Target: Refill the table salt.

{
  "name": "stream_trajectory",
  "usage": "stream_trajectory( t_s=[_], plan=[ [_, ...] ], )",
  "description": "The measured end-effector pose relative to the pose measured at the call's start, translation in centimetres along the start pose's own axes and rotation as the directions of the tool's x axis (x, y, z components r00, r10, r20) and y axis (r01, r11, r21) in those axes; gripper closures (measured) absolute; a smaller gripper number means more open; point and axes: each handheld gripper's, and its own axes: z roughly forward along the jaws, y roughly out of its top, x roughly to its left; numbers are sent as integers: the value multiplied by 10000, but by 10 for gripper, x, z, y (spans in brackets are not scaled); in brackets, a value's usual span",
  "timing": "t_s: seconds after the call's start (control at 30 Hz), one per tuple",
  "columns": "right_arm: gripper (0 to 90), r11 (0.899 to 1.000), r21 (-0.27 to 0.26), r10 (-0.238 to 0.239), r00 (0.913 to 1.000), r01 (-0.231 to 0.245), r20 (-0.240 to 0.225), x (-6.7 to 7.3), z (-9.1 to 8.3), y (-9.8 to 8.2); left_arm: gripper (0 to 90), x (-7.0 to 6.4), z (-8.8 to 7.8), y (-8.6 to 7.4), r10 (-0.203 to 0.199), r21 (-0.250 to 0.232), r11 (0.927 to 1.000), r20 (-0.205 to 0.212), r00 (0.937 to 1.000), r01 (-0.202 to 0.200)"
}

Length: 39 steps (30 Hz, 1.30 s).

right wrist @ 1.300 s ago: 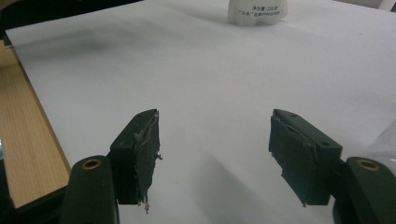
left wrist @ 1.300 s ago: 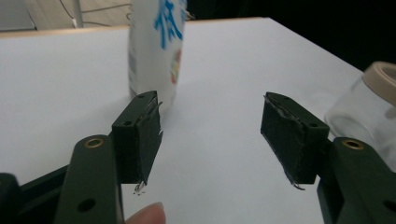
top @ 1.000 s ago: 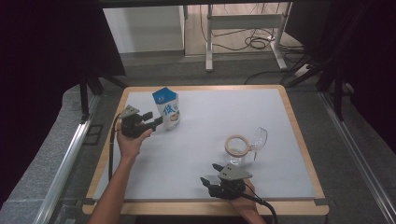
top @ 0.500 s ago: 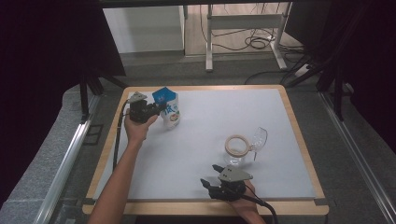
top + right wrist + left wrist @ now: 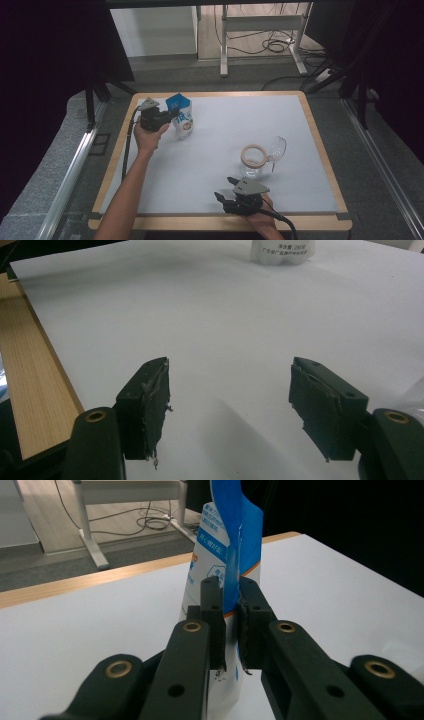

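Observation:
A white pouch with blue print and a blue top point(image 5: 183, 121) stands upright at the back left of the white table top point(image 5: 240, 125). My left gripper point(image 5: 172, 115) reaches it from the left. Its jaws have just been closing and are now shut on the pouch's blue top flap point(image 5: 231, 555), pinched between the pads of my left gripper point(image 5: 230, 615). My right gripper point(image 5: 226, 188) rests near the front edge, open, with nothing between its fingers. The right gripper point(image 5: 230, 400) faces bare table with the pouch's base point(image 5: 282, 250) far ahead.
A tan ring point(image 5: 254, 154) sits on a clear glass vessel, with a tilted clear glass point(image 5: 277, 147) beside it, just behind my right gripper. A wooden frame point(image 5: 320, 145) borders the table. Desk legs and cables lie on the floor beyond.
My left gripper moved right up to the pouch and its jaws closed on the blue top flap. My right gripper has stayed in place, still open.

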Motion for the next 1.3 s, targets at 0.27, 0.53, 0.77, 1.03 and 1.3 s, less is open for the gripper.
stream_trajectory(
  t_s=[0.27,0.53,0.77,1.03,1.3],
  plan=[
    [336,10000,-6,-29,10000,29,-14,1,1,0,882,2,0,0,-185,49,9998,238,9995,184],
    [336,10000,-21,-34,10000,34,-2,1,0,0,852,1,5,-3,-38,269,9996,179,9998,33],
    [336,10000,-19,-37,10000,37,0,1,1,0,900,1,5,-3,-43,318,9995,351,9994,32],
    [336,10000,-75,-59,10000,59,58,0,0,0,900,-5,4,-1,46,332,9994,459,9989,-62],
    [336,9999,-89,-67,9999,68,104,0,0,0,900,-15,-9,2,237,412,9988,816,9964,-271]
  ],
)
